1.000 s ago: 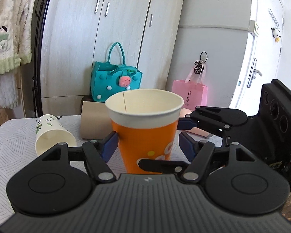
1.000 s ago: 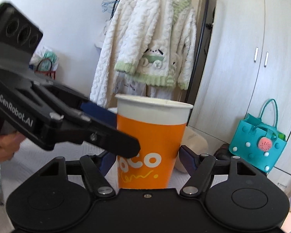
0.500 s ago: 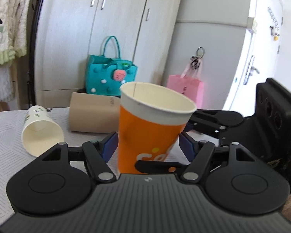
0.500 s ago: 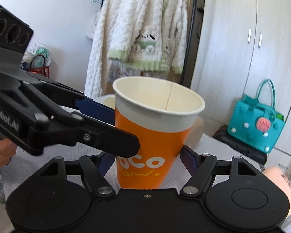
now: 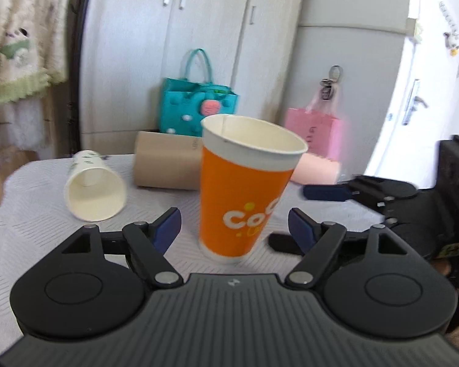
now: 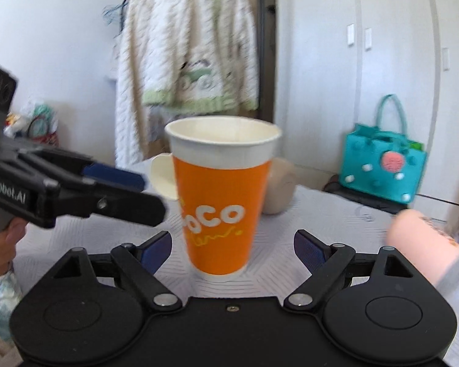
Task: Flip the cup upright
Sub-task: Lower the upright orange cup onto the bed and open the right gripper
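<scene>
Orange cup [image 5: 244, 189] stands mouth-up on the white tablecloth [image 5: 39, 229], between the spread fingers of my left gripper [image 5: 234, 224], touching neither pad. My right gripper [image 6: 232, 244] is likewise spread wide around it, with clear gaps on both sides. Behind it a white cup [image 5: 93, 188], a brown cup [image 5: 166, 165] and a pink cup [image 6: 425, 244] lie on their sides.

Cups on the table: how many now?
4: orange cup upright between both grippers; white cup, brown cup and pink cup on their sides. None seems hidden.
</scene>
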